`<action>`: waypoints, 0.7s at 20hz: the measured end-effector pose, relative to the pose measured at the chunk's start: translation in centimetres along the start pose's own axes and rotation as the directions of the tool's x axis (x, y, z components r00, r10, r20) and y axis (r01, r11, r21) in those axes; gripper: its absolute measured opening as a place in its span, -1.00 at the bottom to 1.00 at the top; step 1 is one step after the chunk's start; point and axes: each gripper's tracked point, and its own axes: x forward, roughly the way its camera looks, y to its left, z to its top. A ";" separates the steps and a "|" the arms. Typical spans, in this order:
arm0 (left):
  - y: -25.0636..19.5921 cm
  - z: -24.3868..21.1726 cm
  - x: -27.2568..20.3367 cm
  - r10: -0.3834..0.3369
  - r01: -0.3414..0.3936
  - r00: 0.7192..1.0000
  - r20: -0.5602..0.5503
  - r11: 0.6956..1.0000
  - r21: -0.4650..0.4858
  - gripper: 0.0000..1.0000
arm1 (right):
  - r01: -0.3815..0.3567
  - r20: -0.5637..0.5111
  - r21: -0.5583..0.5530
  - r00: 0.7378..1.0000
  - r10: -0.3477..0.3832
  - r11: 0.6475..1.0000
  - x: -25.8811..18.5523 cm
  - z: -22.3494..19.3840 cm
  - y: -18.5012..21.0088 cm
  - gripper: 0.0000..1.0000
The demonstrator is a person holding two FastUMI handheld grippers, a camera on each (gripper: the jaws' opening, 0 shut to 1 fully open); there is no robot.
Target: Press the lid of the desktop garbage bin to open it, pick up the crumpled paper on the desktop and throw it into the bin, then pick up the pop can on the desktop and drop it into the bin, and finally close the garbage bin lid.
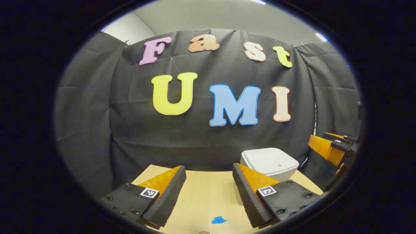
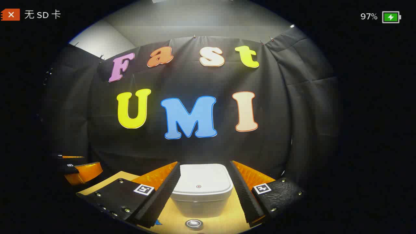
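Observation:
The white desktop bin (image 2: 201,191) stands straight ahead in the right gripper view, lid down, framed between the fingers of my open right gripper (image 2: 204,169), which hovers above the table short of it. Just in front of the bin is the round top of the pop can (image 2: 194,224). In the left gripper view the bin (image 1: 271,161) sits to the right, partly behind one finger. A small blue crumpled paper (image 1: 219,220) lies on the table below my open left gripper (image 1: 208,177), whose fingers hold nothing. A sliver of the blue paper (image 2: 158,222) peeks out beside a right finger.
The light wooden table (image 1: 208,195) ends at the black cloth wall close behind the bin. The right gripper (image 1: 330,146) appears at the right edge of the left gripper view; the left gripper (image 2: 78,170) appears at the left edge of the right gripper view.

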 end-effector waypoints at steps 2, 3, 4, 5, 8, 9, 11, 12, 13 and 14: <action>-0.7 0.7 0.1 -0.016 0.016 1.000 0.017 1.000 0.018 0.89 | -0.003 0.000 -0.005 1.000 0.003 1.000 0.1 0.1 -0.2 0.90; -0.8 0.9 -0.1 -0.019 0.018 0.999 0.026 0.999 0.031 0.89 | -0.007 0.000 -0.008 1.000 0.007 1.000 0.2 0.1 -0.2 0.90; -1.1 1.2 -0.2 -0.022 0.021 0.999 0.032 0.999 0.041 0.90 | -0.009 0.000 -0.012 1.000 0.009 1.000 0.2 0.1 -0.3 0.90; -1.5 1.3 -0.2 -0.028 0.026 0.999 0.038 0.998 0.050 0.90 | -0.009 0.002 -0.015 1.000 0.009 1.000 0.2 0.2 -0.4 0.90; -2.2 1.8 -0.2 -0.033 0.030 0.998 0.054 0.997 0.066 0.89 | -0.005 0.012 -0.019 1.000 0.005 1.000 0.1 0.5 -0.7 0.90; -2.4 1.8 -0.1 -0.036 0.032 0.998 0.054 0.997 0.066 0.90 | -0.006 0.014 -0.022 1.000 0.007 1.000 -0.1 0.6 -0.7 0.90; -2.9 1.8 -0.1 -0.039 0.036 0.998 0.054 0.997 0.063 0.90 | -0.001 0.015 -0.028 1.000 0.002 1.000 0.0 0.6 -0.9 0.84; -3.0 1.7 -0.2 -0.038 0.034 0.998 0.054 0.998 0.061 0.90 | 0.000 0.013 -0.030 1.000 0.001 1.000 0.0 0.6 -1.0 0.83; -2.9 1.6 -0.3 -0.035 0.032 0.998 0.055 0.998 0.060 0.90 | -0.007 0.005 -0.030 1.000 0.007 1.000 0.1 0.4 -0.9 0.50; -2.9 1.7 -0.3 -0.033 0.029 0.998 0.055 0.998 0.058 0.90 | -0.011 -0.010 -0.027 1.000 0.011 1.000 0.2 0.1 -0.8 0.17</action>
